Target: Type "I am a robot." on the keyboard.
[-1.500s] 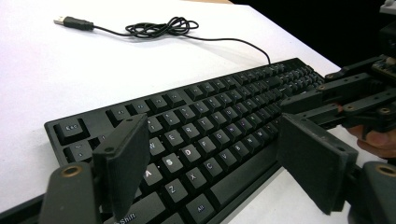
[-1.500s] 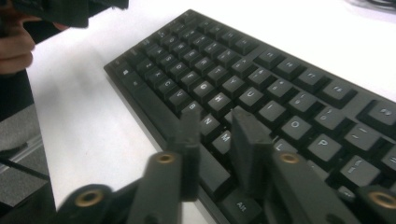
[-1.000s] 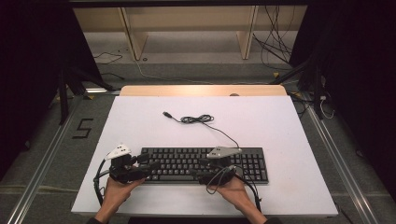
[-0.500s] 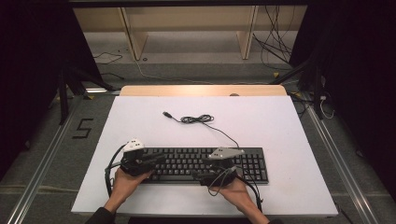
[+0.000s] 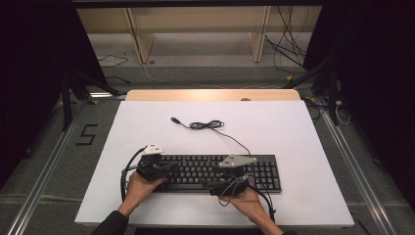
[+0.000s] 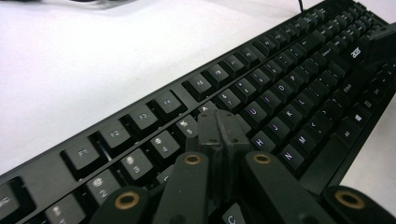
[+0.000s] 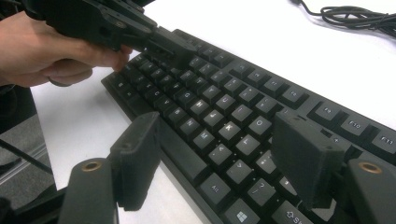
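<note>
A black keyboard (image 5: 205, 169) lies along the near part of the white table, and its cable (image 5: 208, 126) runs back to a loose coil with a USB plug (image 5: 174, 119). My left gripper (image 5: 165, 169) hovers over the keyboard's left half. Its jaws have just been closing and now stand shut with nothing between them, tips (image 6: 219, 126) just above the letter keys (image 6: 289, 84). My right gripper (image 5: 211, 180) sits at the keyboard's front edge. Its jaws have just been opening and the gripper (image 7: 219, 140) stands open. One finger (image 7: 135, 154) is off the front edge, the other over the keys (image 7: 224, 107).
The white tabletop (image 5: 293, 127) stretches bare behind and to the right of the keyboard, ending in a wooden strip (image 5: 210, 94). Beyond it stand wooden shelf legs (image 5: 139, 39) and loose floor cables (image 5: 288, 49). A "5" mark (image 5: 87, 134) is on the floor at left.
My left gripper has moved right from the keyboard's left end onto the keys, and its jaws have closed. The right gripper has stayed in place.
</note>
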